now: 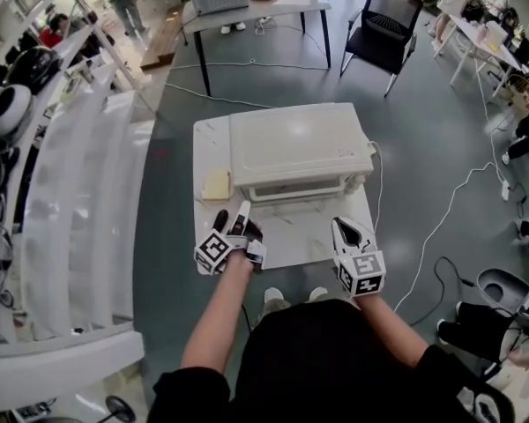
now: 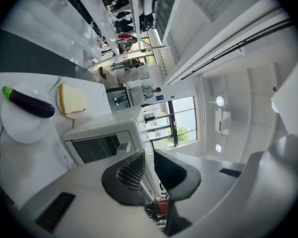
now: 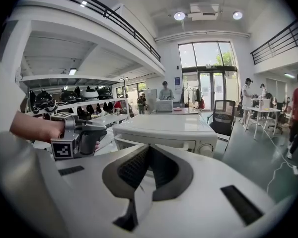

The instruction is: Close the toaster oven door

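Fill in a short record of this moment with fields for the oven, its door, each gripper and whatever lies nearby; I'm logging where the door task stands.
toaster oven: on the white table, front toward the person
door: looks shut, glass flat against the front
left gripper: jaws together, empty, over the table before the oven's left end
right gripper: jaws together, empty, before the oven's right end
beside the oven: bread slice; eggplant on a white plate
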Tool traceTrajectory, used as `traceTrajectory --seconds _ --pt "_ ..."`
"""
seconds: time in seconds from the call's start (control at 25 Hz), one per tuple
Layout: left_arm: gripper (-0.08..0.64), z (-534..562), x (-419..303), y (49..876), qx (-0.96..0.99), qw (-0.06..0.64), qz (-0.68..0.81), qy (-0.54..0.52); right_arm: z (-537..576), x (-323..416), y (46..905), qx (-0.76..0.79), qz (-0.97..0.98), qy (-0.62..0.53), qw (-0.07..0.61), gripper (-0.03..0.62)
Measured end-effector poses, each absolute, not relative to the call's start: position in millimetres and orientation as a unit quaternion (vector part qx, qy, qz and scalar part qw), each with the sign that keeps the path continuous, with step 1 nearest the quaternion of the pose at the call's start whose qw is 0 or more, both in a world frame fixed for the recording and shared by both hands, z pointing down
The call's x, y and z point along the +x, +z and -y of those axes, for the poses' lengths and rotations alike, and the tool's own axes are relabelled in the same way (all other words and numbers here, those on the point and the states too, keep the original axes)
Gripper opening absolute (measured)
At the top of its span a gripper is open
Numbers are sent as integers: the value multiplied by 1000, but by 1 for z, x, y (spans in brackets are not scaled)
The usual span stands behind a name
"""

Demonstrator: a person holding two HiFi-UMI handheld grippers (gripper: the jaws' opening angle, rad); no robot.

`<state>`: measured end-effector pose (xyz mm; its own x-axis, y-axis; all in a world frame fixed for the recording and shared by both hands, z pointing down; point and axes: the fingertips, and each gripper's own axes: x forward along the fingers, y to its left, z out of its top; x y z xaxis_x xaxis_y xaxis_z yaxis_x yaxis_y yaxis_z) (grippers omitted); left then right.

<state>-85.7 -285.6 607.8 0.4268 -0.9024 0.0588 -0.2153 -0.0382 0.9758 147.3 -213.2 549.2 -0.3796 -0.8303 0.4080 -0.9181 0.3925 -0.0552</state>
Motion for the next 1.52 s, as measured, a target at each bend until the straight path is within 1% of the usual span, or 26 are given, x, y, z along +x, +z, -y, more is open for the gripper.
traceTrajectory --seconds 0.08,0.16,0.32,0.48,0.64,0.76,0.96,1.08,1.52 --pt "64 273 -78 596 686 507 441 -279 212 154 540 538 818 141 146 20" --pt "60 257 -68 589 706 487 454 -244 212 161 533 541 818 146 131 21" --pt "51 228 -48 566 743 439 457 -214 206 173 517 544 819 140 116 21" --pt "37 204 -29 544 787 357 477 -158 199 187 505 548 820 119 115 21" --pt "25 187 -20 526 804 307 490 -140 188 197 498 548 822 98 119 21" --pt "18 180 -18 518 818 254 505 -110 182 206 494 551 821 86 121 21" --pt "18 176 -24 506 826 195 521 -86 181 216 493 555 819 79 118 20" --pt "18 175 -32 499 825 177 530 -82 182 216 491 553 821 75 117 21" --pt "18 178 -53 504 811 173 553 -76 187 207 491 547 826 65 118 20"
